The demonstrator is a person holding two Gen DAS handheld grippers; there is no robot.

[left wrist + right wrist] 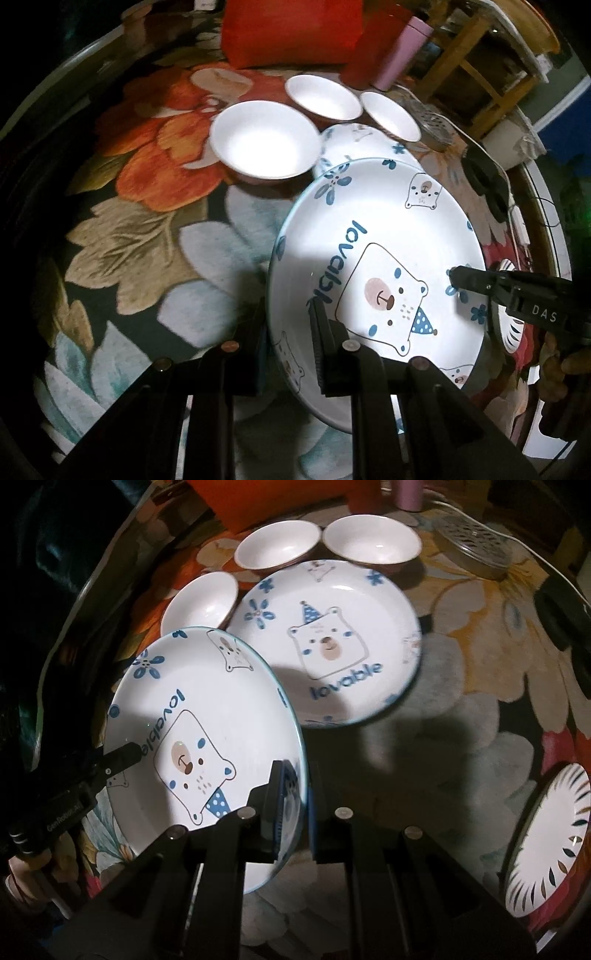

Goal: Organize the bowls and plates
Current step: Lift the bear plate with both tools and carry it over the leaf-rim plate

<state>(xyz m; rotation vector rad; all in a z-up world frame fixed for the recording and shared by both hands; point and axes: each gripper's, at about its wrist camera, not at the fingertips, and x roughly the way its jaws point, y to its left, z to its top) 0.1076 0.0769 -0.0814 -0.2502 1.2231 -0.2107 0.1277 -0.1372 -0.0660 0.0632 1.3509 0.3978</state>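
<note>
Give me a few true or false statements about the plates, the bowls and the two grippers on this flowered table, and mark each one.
1. Both grippers clamp the rim of one bear plate, the left gripper on one side and the right gripper on the other. True.
2. That plate lies flat on the tablecloth. False: it is held tilted above it.
3. Three plain white bowls stand behind the plates. True.
4. A second bear plate is stacked inside a bowl. False: it lies on the cloth beside the bowls.
5. The striped plate holds a bowl. False: nothing is on it.
</note>
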